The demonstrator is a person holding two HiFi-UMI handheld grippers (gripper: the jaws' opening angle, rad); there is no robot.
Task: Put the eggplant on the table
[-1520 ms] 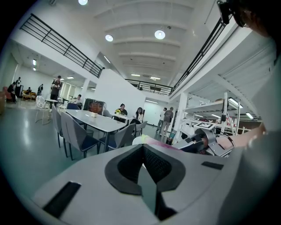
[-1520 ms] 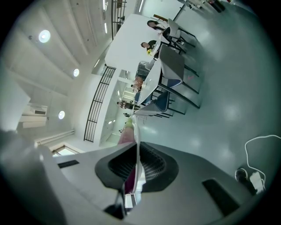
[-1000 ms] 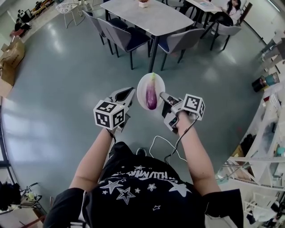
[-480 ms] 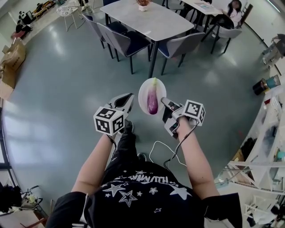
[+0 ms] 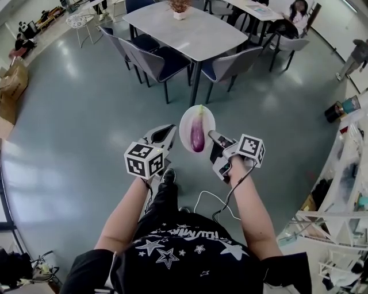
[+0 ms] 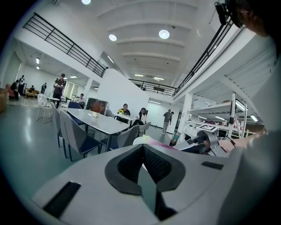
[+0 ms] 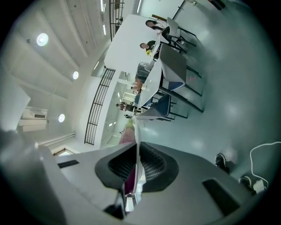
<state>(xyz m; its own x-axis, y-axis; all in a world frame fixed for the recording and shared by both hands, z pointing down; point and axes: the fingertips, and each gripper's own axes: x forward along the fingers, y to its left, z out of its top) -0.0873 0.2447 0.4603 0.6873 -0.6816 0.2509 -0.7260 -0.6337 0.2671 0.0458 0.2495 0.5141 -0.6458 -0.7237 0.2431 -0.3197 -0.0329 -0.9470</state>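
I see the eggplant: glossy purple, pale green at its far end, lying lengthwise down the middle of a round white plate. It's up in the air over the floor, well short of the table, which has a grey, round-cornered top and a small potted plant on it.

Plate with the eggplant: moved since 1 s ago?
Yes, slightly: the plate with the eggplant has been carried forward toward the table, which now looks a little larger and lower in the head view.
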